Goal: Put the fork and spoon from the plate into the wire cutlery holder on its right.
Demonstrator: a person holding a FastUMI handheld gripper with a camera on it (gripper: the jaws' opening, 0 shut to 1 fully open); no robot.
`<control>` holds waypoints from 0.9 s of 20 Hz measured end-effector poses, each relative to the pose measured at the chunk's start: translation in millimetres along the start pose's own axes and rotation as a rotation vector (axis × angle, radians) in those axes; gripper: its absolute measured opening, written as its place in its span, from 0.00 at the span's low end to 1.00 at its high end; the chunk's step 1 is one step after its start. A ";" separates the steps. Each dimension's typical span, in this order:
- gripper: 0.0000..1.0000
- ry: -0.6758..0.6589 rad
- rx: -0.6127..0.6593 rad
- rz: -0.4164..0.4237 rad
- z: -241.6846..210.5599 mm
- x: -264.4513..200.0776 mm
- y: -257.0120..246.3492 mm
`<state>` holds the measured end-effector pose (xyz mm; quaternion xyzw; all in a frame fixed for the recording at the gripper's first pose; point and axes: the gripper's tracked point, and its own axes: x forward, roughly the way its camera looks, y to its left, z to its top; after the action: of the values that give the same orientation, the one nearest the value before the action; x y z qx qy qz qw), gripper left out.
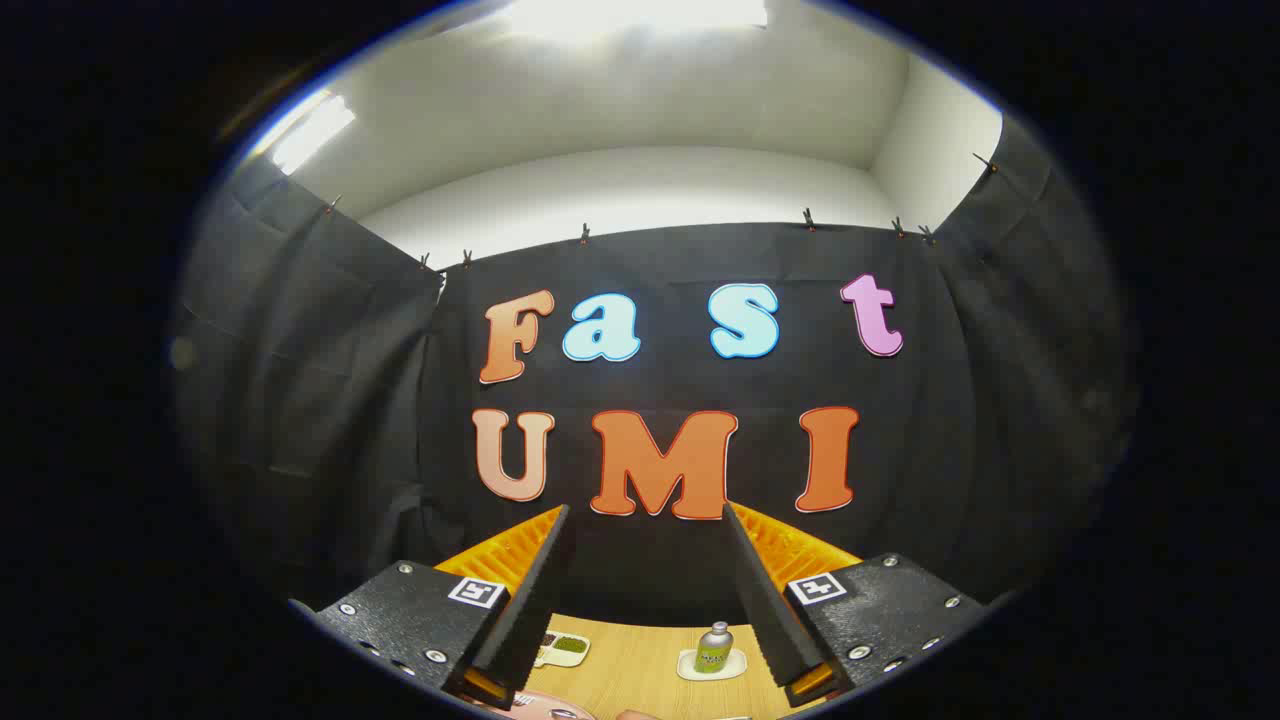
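My gripper is open, held high above the wooden table and pointing at the booth's back wall, with nothing between its fingers. Low down, below and between the fingers, a sliver of the pinkish plate shows, with what looks like a bit of metal cutlery on it. The rest of the plate is hidden, and I cannot tell fork from spoon.
A small metal bottle stands on a white coaster near the table's far side, by the right finger. A small white dish with green and dark contents lies by the left finger. Black cloth walls close in the booth.
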<state>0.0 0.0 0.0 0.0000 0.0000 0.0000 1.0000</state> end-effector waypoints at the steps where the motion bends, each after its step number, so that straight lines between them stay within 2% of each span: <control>1: 0.88 0.006 -0.003 0.004 -2.6 0.3 3.2; 4: 0.88 0.023 0.006 0.044 -7.7 0.6 16.9; 18: 0.88 0.052 -0.008 -0.012 -25.3 8.0 17.7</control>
<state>8.0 17.7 -25.3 -0.0040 0.0261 -0.0058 0.9996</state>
